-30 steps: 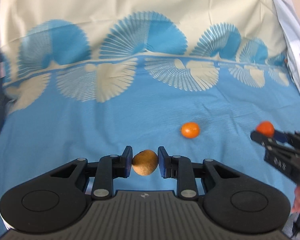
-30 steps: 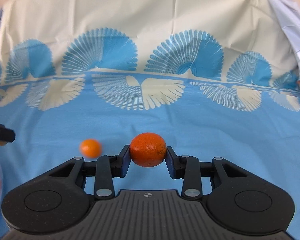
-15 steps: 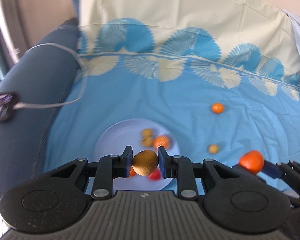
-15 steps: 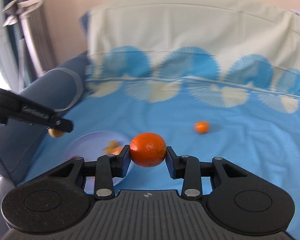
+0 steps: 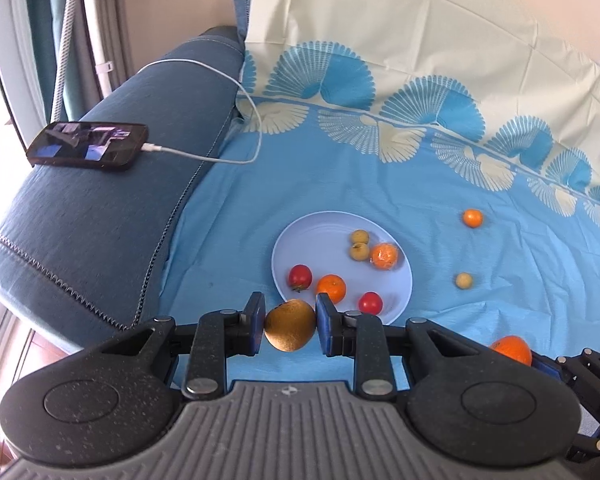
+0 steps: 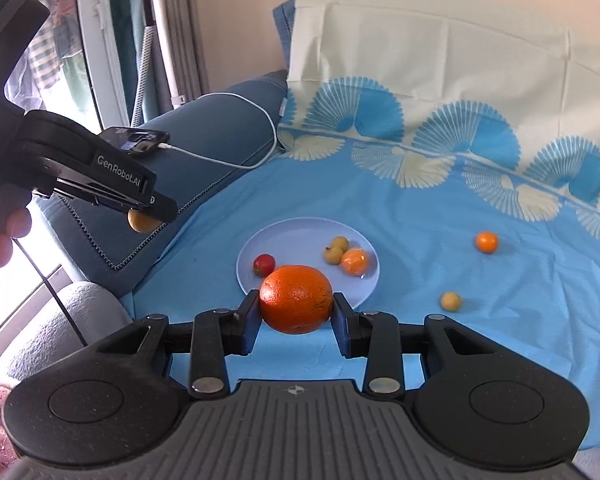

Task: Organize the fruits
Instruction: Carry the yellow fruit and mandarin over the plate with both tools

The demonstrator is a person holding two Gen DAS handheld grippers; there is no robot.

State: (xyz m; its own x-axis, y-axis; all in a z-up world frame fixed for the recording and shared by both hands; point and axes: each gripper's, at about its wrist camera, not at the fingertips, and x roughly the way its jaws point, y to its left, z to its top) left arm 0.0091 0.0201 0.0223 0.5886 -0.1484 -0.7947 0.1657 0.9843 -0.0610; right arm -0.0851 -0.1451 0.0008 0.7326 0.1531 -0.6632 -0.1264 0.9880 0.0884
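While both grippers carry fruit, the plate (image 5: 300,232) has come into full view ahead of them, so the carry to it is almost finished. The left gripper (image 5: 290,326) is closed on a brownish-yellow fruit (image 5: 290,324), held between its pads just before the near rim of the plate. The right gripper (image 6: 296,308) is closed on an orange (image 6: 296,298), which also hangs over the near rim and hides part of the plate.

A second ago both cameras showed only the blue cloth (image 5: 420,208) with one small orange (image 5: 472,218) ahead. Half a second ago the plate appeared, lower and partly cut by the left tool. Now it sits further ahead of the left fingers, and the sofa arm (image 5: 100,208) with a phone (image 5: 88,146) and its cable (image 5: 204,156) is seen far to the left. The grip on both fruits looks the same in all frames.

On the plate lie two red fruits (image 5: 300,276), two oranges (image 5: 331,288) and two small yellow fruits (image 5: 359,244). The small orange and a small yellow fruit (image 5: 464,280) remain on the cloth, ahead and to the right of both tools, apart from the plate.

I judge the next step is to bring each fruit over a free part of the plate, perhaps the far left side, and open. Round fruit may roll off the shallow rim.
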